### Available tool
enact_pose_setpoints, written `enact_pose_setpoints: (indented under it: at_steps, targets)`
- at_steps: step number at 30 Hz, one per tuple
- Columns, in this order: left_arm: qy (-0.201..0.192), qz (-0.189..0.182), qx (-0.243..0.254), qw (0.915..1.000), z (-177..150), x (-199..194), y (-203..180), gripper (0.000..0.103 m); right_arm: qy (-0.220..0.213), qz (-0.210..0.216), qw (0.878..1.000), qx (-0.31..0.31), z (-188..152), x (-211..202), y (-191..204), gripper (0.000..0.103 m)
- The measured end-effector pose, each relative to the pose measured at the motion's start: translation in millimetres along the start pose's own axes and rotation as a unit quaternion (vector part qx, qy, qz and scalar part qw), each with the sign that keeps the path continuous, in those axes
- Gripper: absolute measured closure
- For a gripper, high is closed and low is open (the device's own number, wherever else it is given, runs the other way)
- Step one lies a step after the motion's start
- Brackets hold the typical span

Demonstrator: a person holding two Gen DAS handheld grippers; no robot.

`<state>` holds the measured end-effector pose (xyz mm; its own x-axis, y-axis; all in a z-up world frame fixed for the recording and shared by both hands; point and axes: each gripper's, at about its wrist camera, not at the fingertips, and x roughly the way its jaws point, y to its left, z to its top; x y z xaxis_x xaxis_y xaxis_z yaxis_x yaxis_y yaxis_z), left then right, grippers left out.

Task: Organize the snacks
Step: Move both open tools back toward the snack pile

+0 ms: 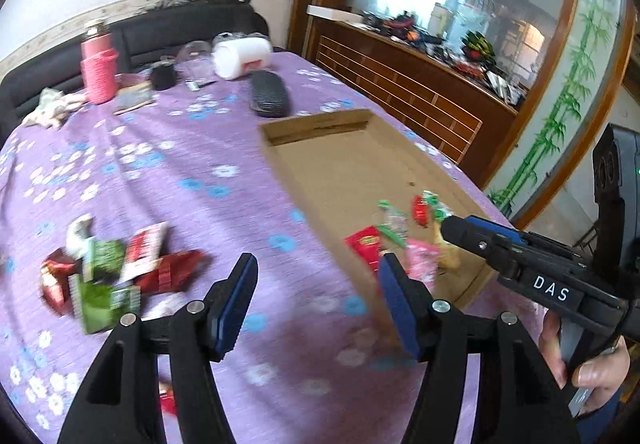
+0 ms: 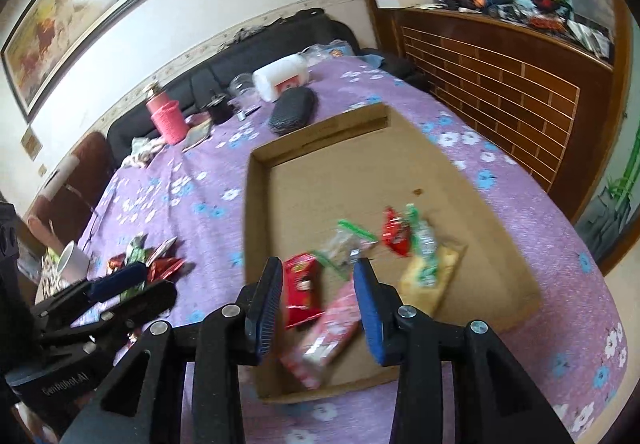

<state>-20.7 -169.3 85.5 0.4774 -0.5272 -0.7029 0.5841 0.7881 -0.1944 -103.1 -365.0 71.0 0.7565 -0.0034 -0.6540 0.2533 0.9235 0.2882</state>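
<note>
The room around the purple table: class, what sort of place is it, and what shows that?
Most likely a home living or dining room: a black sofa behind the cloth-covered table, a framed painting on the wall, and a cluttered wooden cabinet.

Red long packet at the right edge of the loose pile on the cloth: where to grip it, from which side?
Take the red packet across its narrow width near the end sticking out right of the snack pile, coming from above on the cardboard tray side. That end looks free on the tablecloth; its other end runs under other packets. The left gripper is open and empty. Motion blur hides details.
</note>
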Motion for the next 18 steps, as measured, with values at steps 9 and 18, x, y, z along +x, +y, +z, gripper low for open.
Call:
enact_pose_setpoints:
  at_steps: [9,18]
  targets:
    - [-0.023,0.057,-0.120,0.9910,-8.7,-40.0,125.2,0.040,0.047,0.042,0.996,-0.067,-17.6,22.7,69.2,0.063]
    - [-0.015,0.045,-0.245,0.9683,-26.9,-44.0,204.8,0.040,0.136,0.118,0.979,-0.098,-19.4,84.9,140.5,0.063]
